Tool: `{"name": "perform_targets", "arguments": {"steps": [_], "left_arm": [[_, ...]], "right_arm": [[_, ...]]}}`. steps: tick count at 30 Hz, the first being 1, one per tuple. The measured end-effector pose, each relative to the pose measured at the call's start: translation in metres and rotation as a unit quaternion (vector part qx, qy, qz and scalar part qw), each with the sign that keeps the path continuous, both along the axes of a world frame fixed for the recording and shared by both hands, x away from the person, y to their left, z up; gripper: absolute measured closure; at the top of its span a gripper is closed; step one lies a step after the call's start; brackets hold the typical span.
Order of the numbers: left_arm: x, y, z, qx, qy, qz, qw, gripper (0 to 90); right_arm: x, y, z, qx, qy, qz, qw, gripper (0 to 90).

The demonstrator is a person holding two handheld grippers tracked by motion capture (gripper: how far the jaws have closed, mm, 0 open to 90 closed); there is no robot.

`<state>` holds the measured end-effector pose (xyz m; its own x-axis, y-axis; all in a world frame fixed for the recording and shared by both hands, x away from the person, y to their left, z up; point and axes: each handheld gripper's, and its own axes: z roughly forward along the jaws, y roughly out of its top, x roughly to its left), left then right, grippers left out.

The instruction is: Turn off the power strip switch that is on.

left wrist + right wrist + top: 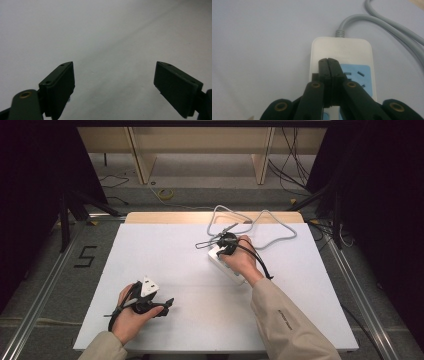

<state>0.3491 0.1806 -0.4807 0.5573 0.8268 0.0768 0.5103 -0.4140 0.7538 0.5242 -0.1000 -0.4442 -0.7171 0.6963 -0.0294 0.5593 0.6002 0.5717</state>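
A white power strip (223, 264) with a blue socket panel (358, 75) lies on the white table (165, 255), right of centre. Its grey cable (272, 227) loops away toward the back edge. My right gripper (221, 251) is shut, and its closed tips (328, 60) rest on the strip's (342, 48) top face, just left of the blue panel; nothing shows between the jaws. A small dark part sits beside the left jaw, too hidden to identify. The grey cable (387, 27) leaves the strip's far end. My left gripper (167, 303) hovers near the front left, open (115, 77) over bare table.
Both forearms in beige sleeves come in from the front edge. Thin dark wires (207, 243) lie just left of the right gripper. Beyond the table's back edge are wooden frame legs (142, 162) and loose cables on the floor (165, 194). A "5" marking (86, 256) lies left of the table.
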Motion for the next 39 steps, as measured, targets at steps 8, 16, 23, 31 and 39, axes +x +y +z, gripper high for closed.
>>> {"name": "perform_targets", "arguments": {"steps": [8, 16, 23, 31, 39], "left_arm": [[0.0000, -0.0001, 0.0000, 0.000, 0.000, 0.000, 1.0000, 16.7], [0.0000, -0.0009, 0.0000, -0.001, 0.000, -0.001, 1.0000, 16.7], [0.0002, -0.0012, -0.0001, -0.002, 0.001, -0.002, 1.0000, 16.7], [0.0004, -0.0014, -0.0005, -0.002, 0.001, -0.001, 1.0000, 16.7], [0.0003, -0.0011, -0.0005, -0.002, 0.001, -0.001, 1.0000, 16.7]], "right_arm": [[0.0011, 0.0007, -0.0014, -0.003, 0.005, 0.000, 1.0000, 90.0], [0.0010, 0.0017, -0.0014, -0.006, 0.007, -0.004, 1.0000, 90.0], [-0.0007, 0.0044, -0.0006, -0.016, 0.009, -0.002, 0.9998, 90.0], [-0.0013, 0.0049, -0.0011, -0.017, 0.007, -0.003, 0.9998, 90.0], [-0.0012, 0.0046, -0.0021, -0.017, 0.006, -0.003, 0.9998, 90.0]]}}
